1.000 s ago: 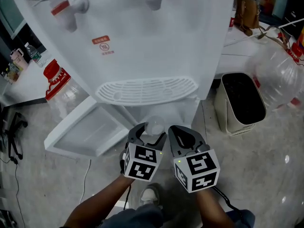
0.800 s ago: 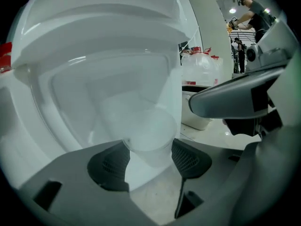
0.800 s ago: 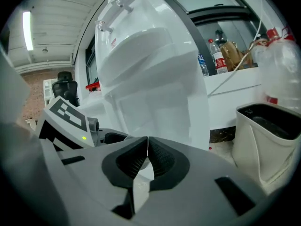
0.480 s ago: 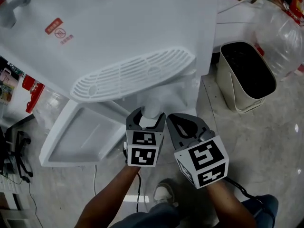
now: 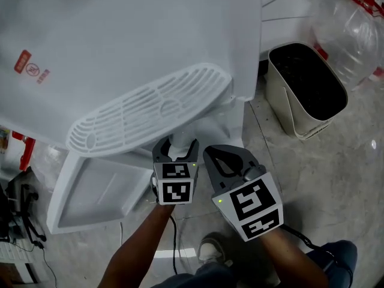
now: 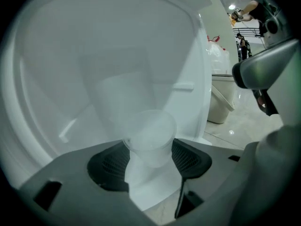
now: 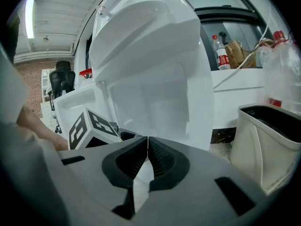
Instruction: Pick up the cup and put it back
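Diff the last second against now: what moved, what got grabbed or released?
The left gripper carried the cup forward towards the water dispenser. The cup is now close under the edge of the drip tray. Nothing was taken or let go: the left gripper stays shut on the cup, and the right gripper stays shut and empty beside it. The head view also shifted.
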